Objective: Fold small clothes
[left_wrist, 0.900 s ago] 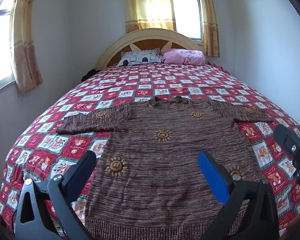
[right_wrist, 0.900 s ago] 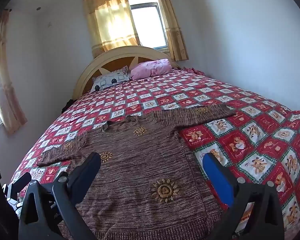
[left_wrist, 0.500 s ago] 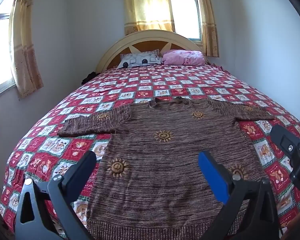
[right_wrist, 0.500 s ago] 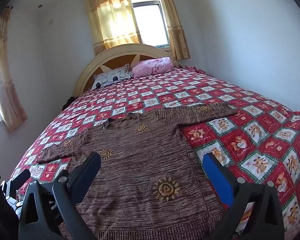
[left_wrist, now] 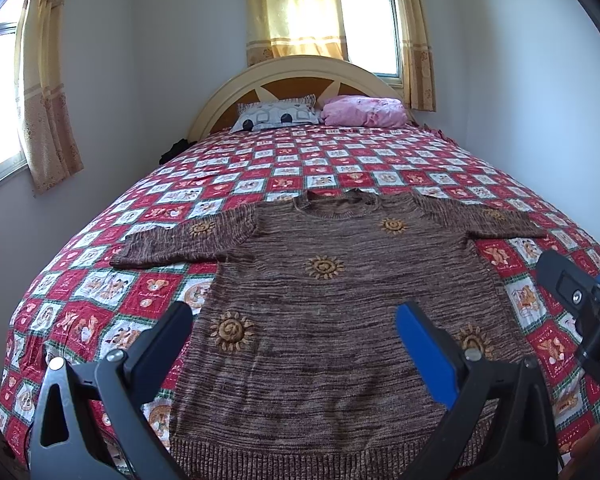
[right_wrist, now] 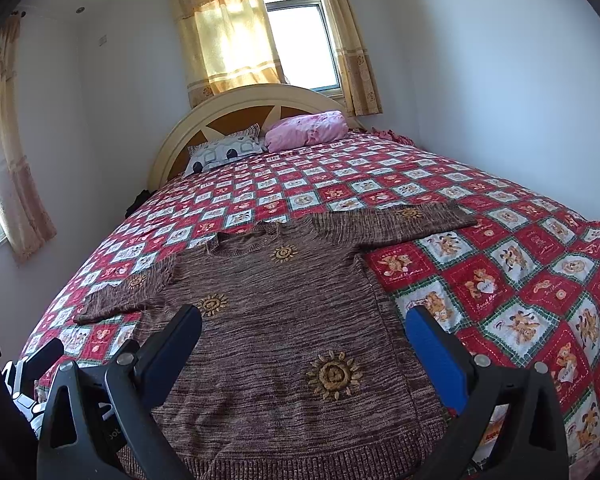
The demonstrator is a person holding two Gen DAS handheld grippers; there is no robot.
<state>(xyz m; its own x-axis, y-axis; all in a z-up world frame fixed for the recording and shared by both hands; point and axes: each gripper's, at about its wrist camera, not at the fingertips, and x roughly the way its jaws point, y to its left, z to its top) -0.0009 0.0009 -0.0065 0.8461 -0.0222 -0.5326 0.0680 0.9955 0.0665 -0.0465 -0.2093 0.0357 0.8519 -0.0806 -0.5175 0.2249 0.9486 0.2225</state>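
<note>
Tongs point(left_wrist: 292, 332) agape above sweater point(left_wrist: 340, 320)

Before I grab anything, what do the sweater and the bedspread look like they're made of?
Sweater: apparently knitted yarn, matte brown marl; ribbed hem and visible stitch rows, raised yellow sun motifs. Bedspread: likely thin printed woven cloth, flat, red-and-white cartoon squares.

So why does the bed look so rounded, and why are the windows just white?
Left wrist view: the fisheye lens bulges the red-and-white patchwork bedspread and bends the walls; the back window is blown out by daylight. Right wrist view: same bulge, dark corners, yellow curtain glowing backlit, brown knitted sweater evenly lit and sharp.
</note>
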